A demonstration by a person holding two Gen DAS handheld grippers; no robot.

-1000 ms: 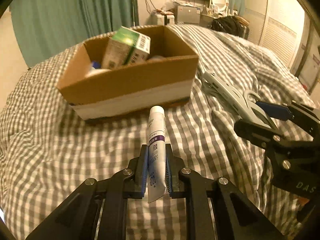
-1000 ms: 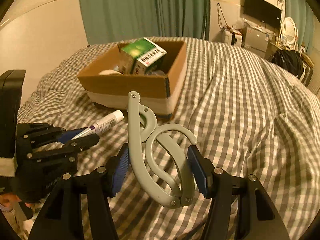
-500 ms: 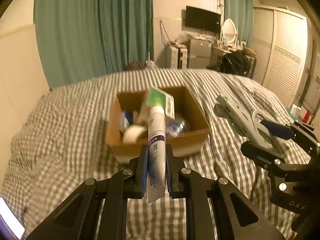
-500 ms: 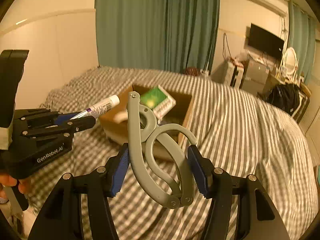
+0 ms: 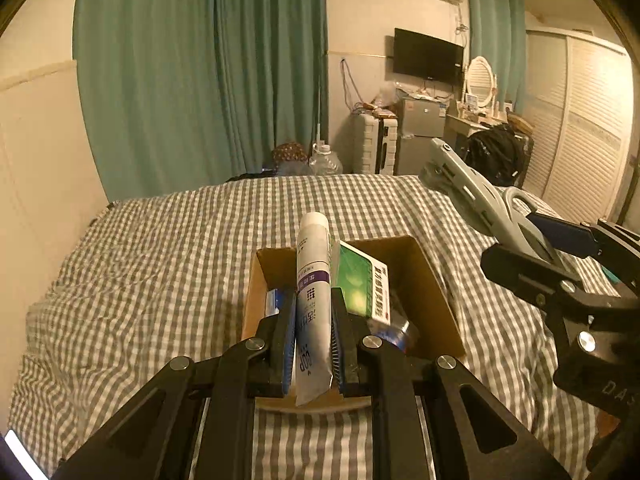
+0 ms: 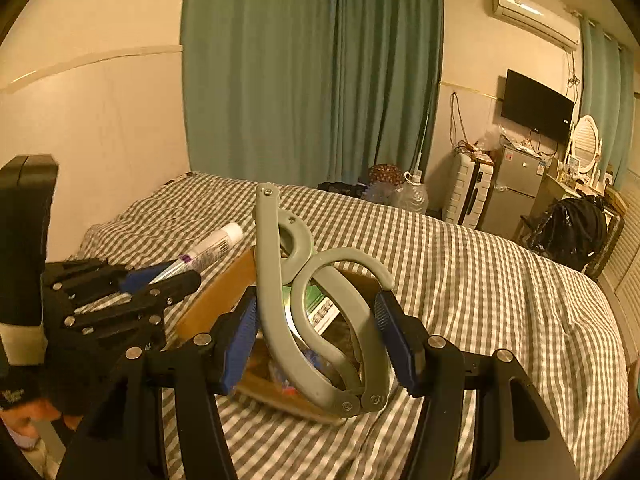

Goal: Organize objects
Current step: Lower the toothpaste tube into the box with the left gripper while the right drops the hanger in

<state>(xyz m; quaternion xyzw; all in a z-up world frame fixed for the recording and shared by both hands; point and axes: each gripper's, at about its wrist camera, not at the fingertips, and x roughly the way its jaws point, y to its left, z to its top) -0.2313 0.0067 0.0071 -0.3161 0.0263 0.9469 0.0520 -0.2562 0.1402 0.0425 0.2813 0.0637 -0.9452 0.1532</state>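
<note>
My left gripper (image 5: 313,332) is shut on a white tube with a purple band (image 5: 313,276), held cap-forward over the open cardboard box (image 5: 434,280). The box lies on the checked bed and holds a green and white carton (image 5: 362,284) and other small items. My right gripper (image 6: 316,336) is shut on a grey folding hanger (image 6: 320,320), held up above the box (image 6: 224,288). In the right wrist view the left gripper (image 6: 160,284) and its tube (image 6: 212,246) show at the left. The hanger (image 5: 480,200) shows at the right of the left wrist view.
A grey checked bedspread (image 5: 160,264) covers the bed. Green curtains (image 5: 200,80) hang behind it. A small fridge (image 5: 420,132), a suitcase, a wall TV (image 5: 428,56) and a black bag (image 5: 496,152) stand at the back right. A person's hand (image 6: 24,412) holds the left gripper.
Both grippers have risen and moved forward, from low beside the box to over it. The box now lies directly beneath the tube and the hanger. Both grips are unchanged.
</note>
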